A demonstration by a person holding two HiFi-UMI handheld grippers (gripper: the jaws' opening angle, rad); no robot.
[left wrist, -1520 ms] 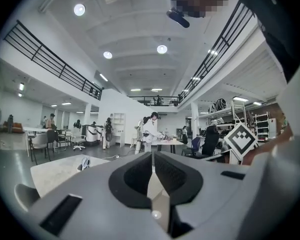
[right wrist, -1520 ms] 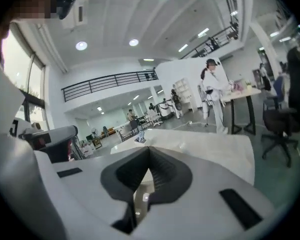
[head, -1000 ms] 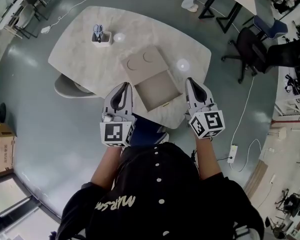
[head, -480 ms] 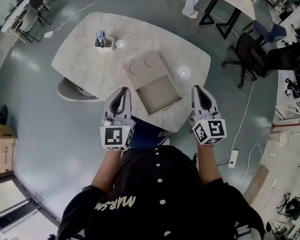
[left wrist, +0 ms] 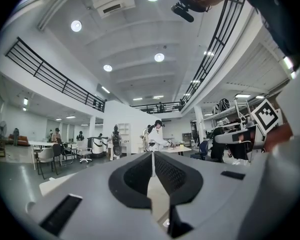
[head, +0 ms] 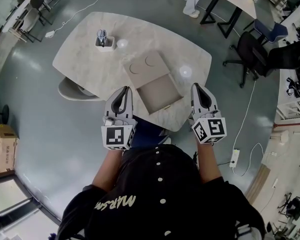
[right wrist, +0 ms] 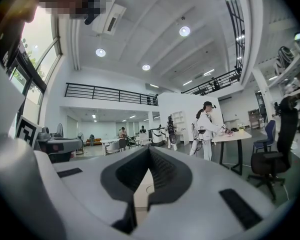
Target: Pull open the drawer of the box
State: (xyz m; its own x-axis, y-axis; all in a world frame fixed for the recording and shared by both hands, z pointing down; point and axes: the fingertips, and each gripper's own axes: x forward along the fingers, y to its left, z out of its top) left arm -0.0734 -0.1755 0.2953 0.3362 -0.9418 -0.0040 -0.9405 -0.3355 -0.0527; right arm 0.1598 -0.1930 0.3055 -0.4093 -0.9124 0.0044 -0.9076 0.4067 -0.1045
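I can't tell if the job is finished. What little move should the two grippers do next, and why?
Probably just draw both back and rest. The drawer already sticks out of the box, and the left gripper and right gripper are off it, one each side, jaws shut on nothing.

Pale marble-patterned worktop (head: 85, 44) with rounded corners. White holder (head: 103, 39) with dark-handled items stands near its far left edge. Grey chair (head: 72, 90) is tucked under the left side. Black office chair (head: 247, 49) stands well apart at right. On the grey floor (head: 35, 114): cardboard box (head: 1, 149) far left, power strip (head: 234, 155) at right.
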